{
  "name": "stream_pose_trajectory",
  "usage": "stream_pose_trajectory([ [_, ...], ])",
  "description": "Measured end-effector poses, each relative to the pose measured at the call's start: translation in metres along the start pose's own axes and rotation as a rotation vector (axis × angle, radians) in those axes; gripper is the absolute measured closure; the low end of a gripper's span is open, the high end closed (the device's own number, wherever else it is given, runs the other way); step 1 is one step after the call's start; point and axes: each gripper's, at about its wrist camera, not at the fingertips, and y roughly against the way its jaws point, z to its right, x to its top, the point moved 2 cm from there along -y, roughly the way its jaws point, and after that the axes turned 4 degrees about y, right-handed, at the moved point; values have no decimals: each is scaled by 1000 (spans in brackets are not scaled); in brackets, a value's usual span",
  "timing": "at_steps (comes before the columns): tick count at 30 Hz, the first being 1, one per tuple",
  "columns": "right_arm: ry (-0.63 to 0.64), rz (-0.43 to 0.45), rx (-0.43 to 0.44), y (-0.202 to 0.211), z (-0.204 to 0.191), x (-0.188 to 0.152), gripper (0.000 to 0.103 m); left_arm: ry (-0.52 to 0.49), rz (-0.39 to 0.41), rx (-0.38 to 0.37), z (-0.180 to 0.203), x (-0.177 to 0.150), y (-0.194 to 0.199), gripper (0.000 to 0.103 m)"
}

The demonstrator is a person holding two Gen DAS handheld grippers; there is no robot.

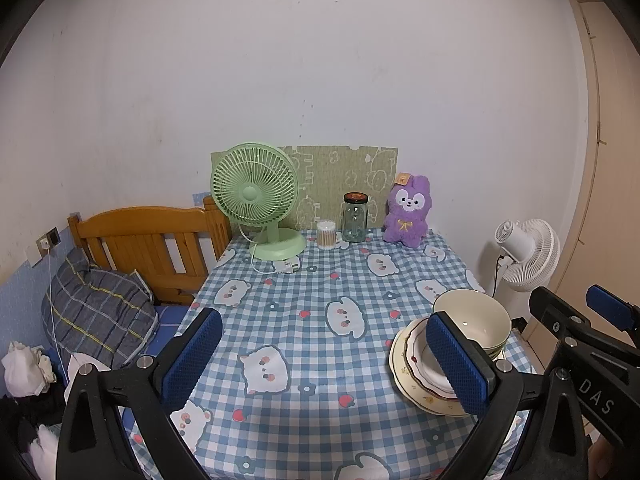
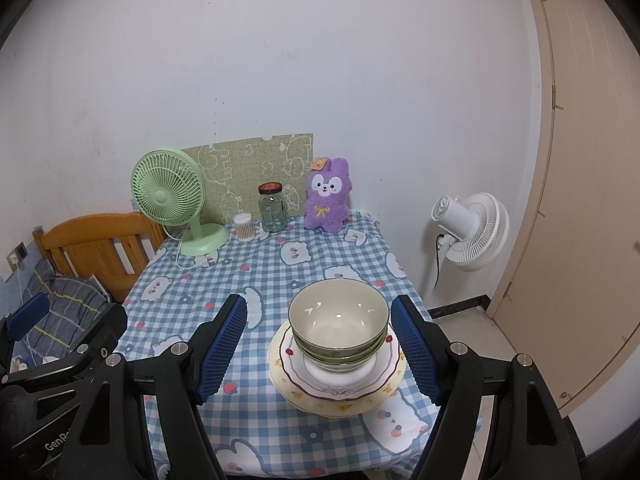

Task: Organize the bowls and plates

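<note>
The table (image 2: 256,280) stands against the wall. Along its far edge, left to right, stand a fan (image 2: 172,204), a swab tub (image 2: 244,226), a jar (image 2: 273,208) and a plush (image 2: 326,196), with a mat (image 2: 248,160) propped behind them. At the near right corner, bowls (image 2: 339,320) sit nested on stacked plates (image 2: 320,384). A bed headboard (image 1: 152,240) and pillow (image 1: 96,308) lie left of the table. A second fan (image 2: 472,232) stands on the floor to its right, before a door (image 2: 580,200).
</note>
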Motion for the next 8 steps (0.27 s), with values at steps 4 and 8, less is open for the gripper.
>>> stream_pose_trajectory([
  [4,1,0,0,1,0,0,26,1,0,0,1,0,0,0],
  [8,1,0,1,1,-1,0,26,1,0,0,0,0,0,0],
])
